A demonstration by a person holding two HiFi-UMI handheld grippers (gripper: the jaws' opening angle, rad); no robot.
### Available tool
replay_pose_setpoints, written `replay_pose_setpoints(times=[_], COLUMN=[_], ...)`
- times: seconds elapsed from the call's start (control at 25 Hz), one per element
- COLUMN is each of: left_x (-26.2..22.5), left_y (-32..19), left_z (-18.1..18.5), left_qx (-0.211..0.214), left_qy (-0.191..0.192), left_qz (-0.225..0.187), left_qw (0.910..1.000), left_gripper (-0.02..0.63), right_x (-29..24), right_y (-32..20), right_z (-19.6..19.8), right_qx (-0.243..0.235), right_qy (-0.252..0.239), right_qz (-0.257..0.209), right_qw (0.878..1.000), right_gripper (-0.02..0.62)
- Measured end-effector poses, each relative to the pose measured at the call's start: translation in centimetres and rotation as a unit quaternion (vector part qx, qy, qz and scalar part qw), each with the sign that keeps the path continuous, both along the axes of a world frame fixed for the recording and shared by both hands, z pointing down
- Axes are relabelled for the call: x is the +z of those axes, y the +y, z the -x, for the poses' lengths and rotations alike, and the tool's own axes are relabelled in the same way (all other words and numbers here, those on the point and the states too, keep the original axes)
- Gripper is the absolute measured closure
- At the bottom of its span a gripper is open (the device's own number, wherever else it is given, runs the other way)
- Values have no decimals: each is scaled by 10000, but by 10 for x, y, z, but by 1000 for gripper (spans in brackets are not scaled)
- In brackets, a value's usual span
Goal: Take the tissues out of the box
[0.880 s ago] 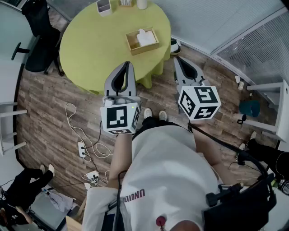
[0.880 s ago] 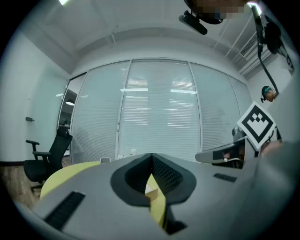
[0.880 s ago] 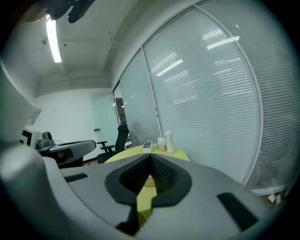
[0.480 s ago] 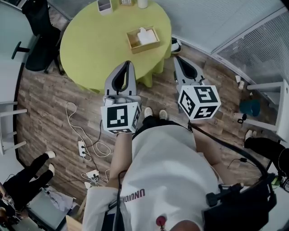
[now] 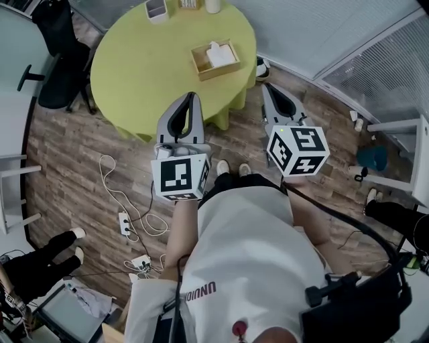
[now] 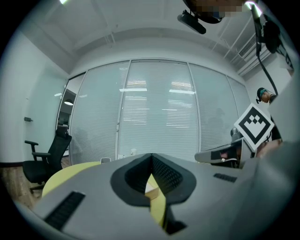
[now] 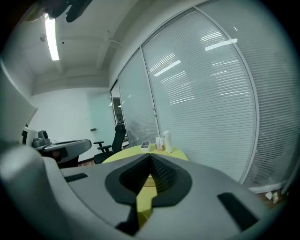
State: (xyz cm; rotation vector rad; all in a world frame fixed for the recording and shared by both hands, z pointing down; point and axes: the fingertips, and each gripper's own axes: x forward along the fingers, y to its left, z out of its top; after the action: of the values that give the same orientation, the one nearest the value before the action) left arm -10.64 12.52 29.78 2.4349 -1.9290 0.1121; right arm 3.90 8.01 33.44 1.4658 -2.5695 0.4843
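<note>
An open wooden tissue box (image 5: 214, 57) with a white tissue (image 5: 218, 53) sticking up stands on the round yellow-green table (image 5: 147, 67), towards its far right. My left gripper (image 5: 192, 98) hangs over the table's near edge, shut and empty, well short of the box. My right gripper (image 5: 267, 86) is beside the table's right edge over the floor, also shut and empty. In the left gripper view the gripper (image 6: 151, 156) has its jaws pressed together, with a tan bit of the box (image 6: 151, 189) in the gap below them. The right gripper (image 7: 150, 156) shows the same shut jaws.
A black office chair (image 5: 59, 63) stands left of the table. A white container (image 5: 155, 9) and a white bottle (image 7: 167, 140) sit at the table's far edge. Cables and a power strip (image 5: 124, 221) lie on the wooden floor. A seated person's legs (image 5: 47, 264) are at the lower left.
Both grippers stay shut and almost still. The view has drifted slightly. The legs of the person at the lower left have shifted.
</note>
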Motion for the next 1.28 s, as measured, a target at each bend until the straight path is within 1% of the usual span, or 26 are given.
replay_pose_setpoints(times=[0.16,0.28,0.4,0.48,0.6,0.8,1.04,1.2,1.28], left_x=[0,3,10,16,21,27,29,29,28], left_y=[1,3,0,-1,-7,-29,-72,-102,-118], left_z=[6,7,6,6,6,10,11,8,8], left_qx=[62,142,216,254,259,138,-15,-83,-117], left_qy=[131,194,243,257,215,105,18,202,218], left_qz=[-52,-48,2,65,121,175,243,302,321], left_qw=[9999,9997,9995,9993,9994,9997,9997,9993,9992], left_gripper=[594,594,594,594,594,594,594,594,594], right_x=[-7,-11,-10,-9,-7,-6,-5,1,2], right_y=[0,4,6,6,1,-29,-77,-111,-129], right_z=[5,9,9,6,4,5,3,4,8], right_qx=[94,72,108,179,200,109,33,-126,-219], right_qy=[-4,-67,74,151,138,100,71,72,65], right_qz=[-210,-357,-473,-521,-520,-525,-553,-406,-368], right_qw=[9997,9993,9988,9984,9984,9985,9984,9991,9991], right_gripper=[577,575,575,575,575,575,575,575,575])
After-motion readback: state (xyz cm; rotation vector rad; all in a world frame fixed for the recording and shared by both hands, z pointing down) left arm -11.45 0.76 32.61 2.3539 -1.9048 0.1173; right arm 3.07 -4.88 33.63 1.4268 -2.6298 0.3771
